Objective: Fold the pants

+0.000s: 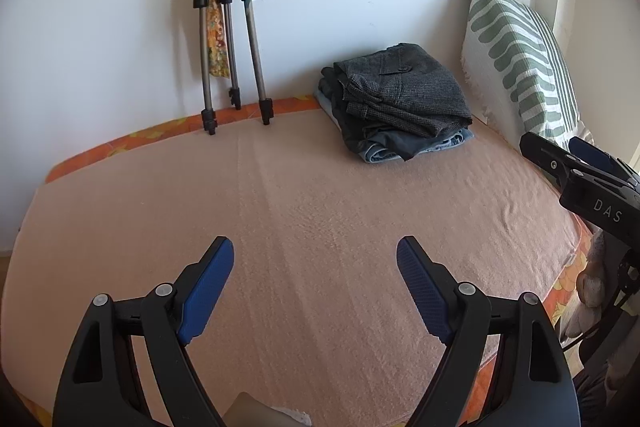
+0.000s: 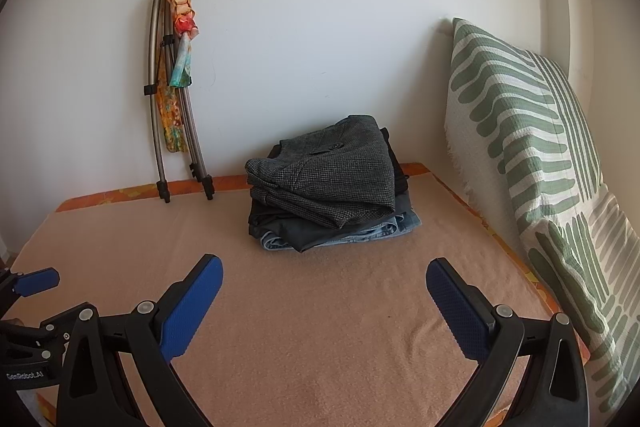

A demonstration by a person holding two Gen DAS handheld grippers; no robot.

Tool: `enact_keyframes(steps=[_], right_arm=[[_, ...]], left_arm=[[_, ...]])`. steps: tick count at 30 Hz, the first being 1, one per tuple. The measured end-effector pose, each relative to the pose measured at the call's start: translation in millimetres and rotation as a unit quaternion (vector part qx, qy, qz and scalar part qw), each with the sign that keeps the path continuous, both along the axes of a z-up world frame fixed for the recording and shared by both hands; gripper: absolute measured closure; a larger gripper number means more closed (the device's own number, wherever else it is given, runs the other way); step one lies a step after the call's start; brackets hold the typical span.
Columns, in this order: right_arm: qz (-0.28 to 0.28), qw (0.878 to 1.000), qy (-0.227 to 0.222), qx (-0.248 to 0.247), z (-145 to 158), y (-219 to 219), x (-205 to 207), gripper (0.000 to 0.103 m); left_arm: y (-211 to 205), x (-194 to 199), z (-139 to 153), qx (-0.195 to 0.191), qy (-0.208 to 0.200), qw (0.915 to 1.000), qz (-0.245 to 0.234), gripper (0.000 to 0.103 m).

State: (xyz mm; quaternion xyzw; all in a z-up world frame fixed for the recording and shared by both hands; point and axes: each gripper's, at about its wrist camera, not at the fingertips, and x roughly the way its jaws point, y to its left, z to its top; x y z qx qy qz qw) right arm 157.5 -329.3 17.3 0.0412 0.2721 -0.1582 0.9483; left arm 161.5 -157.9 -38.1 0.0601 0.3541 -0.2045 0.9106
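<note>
Left hand-held gripper (image 1: pixel 316 247): jaws spread wide, nothing between them, above the bare peach blanket (image 1: pixel 280 227).
Right hand-held gripper (image 2: pixel 324 267): jaws wide apart and empty, pointing toward the pile.
Pants (image 2: pixel 332 171): grey tweed pair, folded, on top of a stack of folded garments (image 2: pixel 340 231) at the bed's far side near the wall.
Pillow (image 2: pixel 540 155): green-and-white, upright, right of the stack.
Tripod (image 1: pixel 236 27): leaning against the wall.
</note>
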Motion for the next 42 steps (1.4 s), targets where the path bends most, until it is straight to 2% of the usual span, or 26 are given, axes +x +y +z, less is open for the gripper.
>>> enact_keyframes(steps=[42], right_arm=[[0.000, 1.000, 0.000, 0.004, -1.2, 3.5, 0.4, 0.000]], left_arm=[[3.0, -2.4, 4.2, -0.010, -0.004, 0.9999, 0.005, 0.019]])
